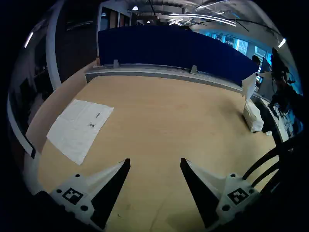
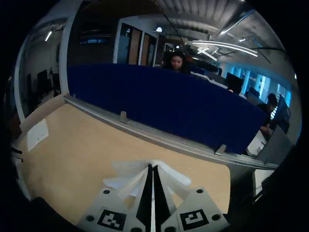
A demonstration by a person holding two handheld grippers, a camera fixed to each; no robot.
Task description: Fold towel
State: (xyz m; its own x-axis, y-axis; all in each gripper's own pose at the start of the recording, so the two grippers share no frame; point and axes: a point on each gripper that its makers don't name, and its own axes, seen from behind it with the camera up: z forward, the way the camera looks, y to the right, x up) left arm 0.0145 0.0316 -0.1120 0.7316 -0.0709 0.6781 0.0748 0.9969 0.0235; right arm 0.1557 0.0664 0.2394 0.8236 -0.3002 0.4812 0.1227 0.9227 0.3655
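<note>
Fingers of the right gripper (image 2: 152, 170) are pressed together on a fold of white towel (image 2: 123, 168). The cloth bunches out to both sides of them at 6 o'clock in the right gripper view, above the tabletop (image 2: 77, 154). The left gripper (image 1: 154, 161) hangs over bare wood with its fingers spread wide and nothing between them.

In the left gripper view a flat towel (image 1: 79, 127) lies at 9 o'clock near the tabletop's edge, tag side up. A white stack (image 1: 253, 116) sits at 3 o'clock, and a raised cloth (image 1: 249, 85) hangs just above it. That cloth is probably the pinched towel seen from afar, though I cannot tell for sure. A blue divider (image 1: 170, 46) runs along the far side at 12 o'clock.

The towel looks light, thin and limp. Held by 1 pinch it will likely sag into a rope rather than keep any shape, and it should drape and crease readily. It is neither fragile nor slippery, so a firm pinch is safe. The hem and corners are the best places to hold. The free gripper would do well to take the neighbouring corner on the same edge, so that the 2 grippers can stretch the edge taut and lay the cloth flat before folding.
</note>
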